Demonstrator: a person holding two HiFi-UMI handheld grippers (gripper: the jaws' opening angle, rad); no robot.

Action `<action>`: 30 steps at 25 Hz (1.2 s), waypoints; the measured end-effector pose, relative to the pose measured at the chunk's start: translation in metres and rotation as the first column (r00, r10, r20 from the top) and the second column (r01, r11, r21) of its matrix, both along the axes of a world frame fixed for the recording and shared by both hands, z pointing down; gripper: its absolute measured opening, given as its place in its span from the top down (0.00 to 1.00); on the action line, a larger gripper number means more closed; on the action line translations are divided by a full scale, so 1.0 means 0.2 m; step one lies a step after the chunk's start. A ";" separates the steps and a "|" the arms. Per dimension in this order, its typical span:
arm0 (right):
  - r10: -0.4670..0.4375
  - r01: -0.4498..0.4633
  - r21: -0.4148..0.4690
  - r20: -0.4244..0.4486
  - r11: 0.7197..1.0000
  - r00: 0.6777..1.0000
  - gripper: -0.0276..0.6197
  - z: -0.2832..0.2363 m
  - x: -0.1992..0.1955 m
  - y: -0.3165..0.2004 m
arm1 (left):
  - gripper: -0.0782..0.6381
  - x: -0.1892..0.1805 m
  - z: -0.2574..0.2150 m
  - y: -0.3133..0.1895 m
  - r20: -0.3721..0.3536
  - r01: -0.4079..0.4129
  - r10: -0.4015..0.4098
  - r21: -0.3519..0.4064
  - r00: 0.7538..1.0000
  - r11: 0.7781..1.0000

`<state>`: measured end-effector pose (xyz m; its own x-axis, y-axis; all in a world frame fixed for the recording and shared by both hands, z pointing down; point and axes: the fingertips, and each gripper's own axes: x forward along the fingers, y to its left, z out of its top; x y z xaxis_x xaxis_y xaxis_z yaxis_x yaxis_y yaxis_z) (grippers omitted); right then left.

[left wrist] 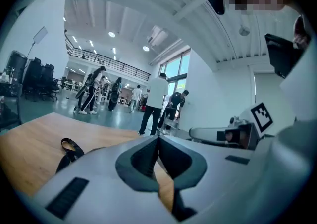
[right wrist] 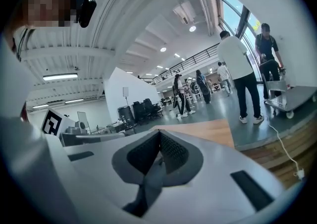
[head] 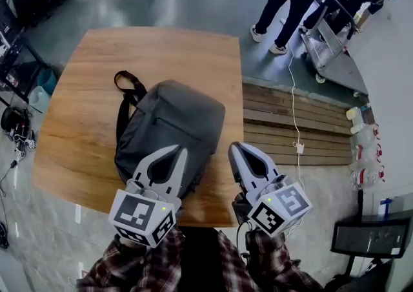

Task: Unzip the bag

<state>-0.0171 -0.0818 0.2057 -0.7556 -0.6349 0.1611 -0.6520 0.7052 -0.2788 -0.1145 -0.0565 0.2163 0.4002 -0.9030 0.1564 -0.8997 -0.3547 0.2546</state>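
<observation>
A square light wooden table [head: 77, 110] is seen from above. The dark grey fabric backpack [head: 171, 123] is laid flat on its near right part, with the black strap loop [head: 129, 87] pointing far left. The left gripper [head: 175, 150] is held over the backpack's near edge and the right gripper [head: 233, 147] just right of it. Both pairs of jaws are pressed together with nothing between them.

The step in hand is judged to be the approach. The zip pull cannot be made out, so the seam across the backpack's top should be followed to find it. The fabric beside the zip's end should be pinned by one claw and the pull pinched and drawn along the track by the other, so that the soft backpack is not dragged.

To the right, a slatted wooden platform [head: 322, 132] with a white cable [head: 295, 97] is set against the table. Standing people [head: 290, 0] and a metal trolley [head: 332, 45] are well apart on the far side. Nothing is seen in the way.
</observation>
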 end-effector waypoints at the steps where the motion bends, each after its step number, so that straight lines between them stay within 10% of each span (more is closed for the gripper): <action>1: 0.004 -0.004 -0.014 -0.010 1.000 1.000 0.94 0.04 0.02 -0.01 | 0.88 0.02 0.05 -0.03 0.033 -0.020 0.021 -0.024 0.999 1.000; 8: 0.046 -0.060 -0.203 -0.074 0.977 0.996 0.94 0.47 0.11 -0.05 | 0.88 0.22 0.53 -0.19 0.162 -0.174 0.215 -0.233 0.963 0.957; 17: 0.070 -0.122 -0.371 -0.150 0.921 0.986 0.94 1.03 0.23 -0.06 | 0.88 0.32 1.11 -0.27 0.262 -0.179 0.341 -0.490 0.903 0.853; 26: -0.035 -0.065 -0.407 -0.233 0.911 0.972 0.94 1.38 0.16 -0.07 | 0.88 0.24 1.38 -0.26 0.243 -0.154 0.340 -0.562 0.909 0.813; 30: -0.130 -0.002 -0.328 -0.381 0.945 0.916 0.94 1.46 0.12 -0.11 | 0.88 0.24 1.37 -0.26 0.230 -0.157 0.337 -0.565 0.913 0.810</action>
